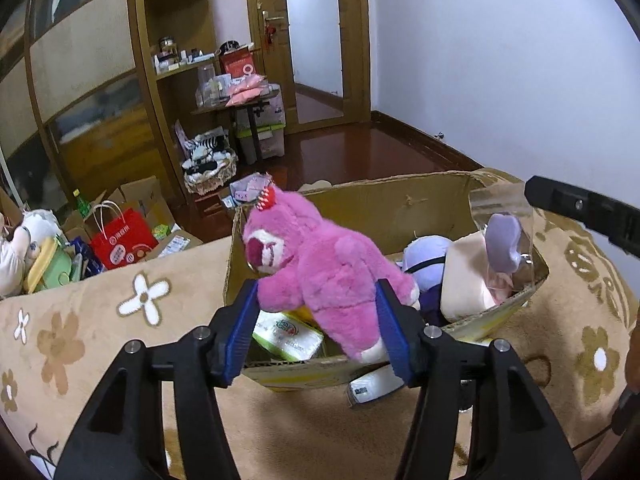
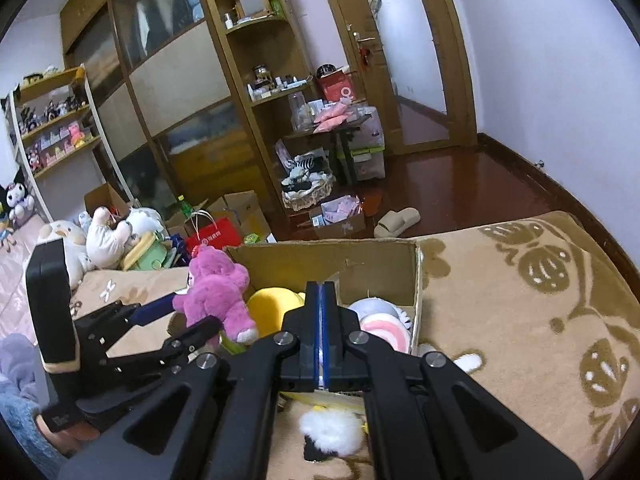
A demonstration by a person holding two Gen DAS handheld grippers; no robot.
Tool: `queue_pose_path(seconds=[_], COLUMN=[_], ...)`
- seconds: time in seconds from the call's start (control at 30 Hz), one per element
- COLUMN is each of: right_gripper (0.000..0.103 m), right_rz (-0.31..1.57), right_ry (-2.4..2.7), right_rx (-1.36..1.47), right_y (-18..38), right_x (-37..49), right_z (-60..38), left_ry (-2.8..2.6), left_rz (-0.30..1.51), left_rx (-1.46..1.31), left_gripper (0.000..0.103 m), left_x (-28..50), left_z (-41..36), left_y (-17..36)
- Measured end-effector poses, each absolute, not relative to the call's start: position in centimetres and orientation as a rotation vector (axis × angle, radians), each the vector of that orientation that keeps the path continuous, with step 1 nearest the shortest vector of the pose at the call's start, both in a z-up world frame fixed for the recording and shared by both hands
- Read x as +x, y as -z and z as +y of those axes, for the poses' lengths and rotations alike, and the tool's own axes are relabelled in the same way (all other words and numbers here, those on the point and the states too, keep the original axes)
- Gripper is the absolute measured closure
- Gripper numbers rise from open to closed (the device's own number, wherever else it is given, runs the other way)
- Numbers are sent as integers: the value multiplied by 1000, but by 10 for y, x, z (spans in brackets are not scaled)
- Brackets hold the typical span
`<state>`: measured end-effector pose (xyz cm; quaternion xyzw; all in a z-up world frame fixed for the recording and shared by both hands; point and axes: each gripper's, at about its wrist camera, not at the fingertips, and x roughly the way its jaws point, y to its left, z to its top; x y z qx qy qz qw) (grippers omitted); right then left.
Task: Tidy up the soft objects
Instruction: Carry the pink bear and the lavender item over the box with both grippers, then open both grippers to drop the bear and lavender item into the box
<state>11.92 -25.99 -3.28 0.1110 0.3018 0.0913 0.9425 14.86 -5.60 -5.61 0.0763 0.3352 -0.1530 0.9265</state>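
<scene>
Left gripper (image 1: 316, 312): black two-finger tool with blue pads; the jaws stand apart to either side of the pink bear's lower body. The left pad (image 1: 240, 328) lies at the bear's paw; whether either pad presses the fur cannot be told.
Right gripper (image 2: 321, 336): black tool of the same make, blue pads pressed flat together with nothing between them; it is poised over the near edge of the box.
Pink plush bear (image 1: 320, 264): fluffy magenta toy with a darker muzzle, white foot soles and a red-and-white tag at one ear; it sits between the left tool's fingers above the box's left half, head tilted toward the left wall, one white foot hanging over the near rim.
Cardboard box (image 1: 400, 204): open brown carton resting on the blanket, flaps up; it holds other soft goods.
Box contents, right: lilac plush toy (image 1: 426, 256) beside a cream cushion (image 1: 466, 280).
Box contents, below bear: white printed packet (image 1: 288, 336).
Box contents, right wrist view: yellow plush (image 2: 272, 304) next to a round pink-and-white striped plush (image 2: 384, 328).
Blanket (image 1: 100, 320): tan fleece with white and brown flower pattern, under the box.
Near foreground: white fluffy item (image 2: 332, 430) on the blanket, just outside the box.
Floor: red paper bag (image 1: 122, 240) and a heap of pale plush toys (image 2: 108, 236), well apart from the box.
</scene>
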Motion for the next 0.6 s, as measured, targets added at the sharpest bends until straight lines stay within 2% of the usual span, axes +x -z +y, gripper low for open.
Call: queue_pose_path(seconds=[0.07,0.27,0.43,0.5,0.6], right_gripper=[101,101,100,99,97], right_rz=[615,621,638,652,668], right_ry=[-191,-194,-189,-186,-183], right_rx=[217,228,244,245,240], right_y=[34,36,38,37,40], right_x=[120,120,117,117,113], right_z=[-259,-261,-264,-264,-263], left_ry=[296,281,258,250,249], left_rz=[684,697,689,689,689], left_rx=[154,135,148,147,129], left_gripper=[40,38,29,21,20], left_x=[150,150,145,142,138], left_z=[-55,-49,-45,-43,-39], left_y=[57,55,51,47,43])
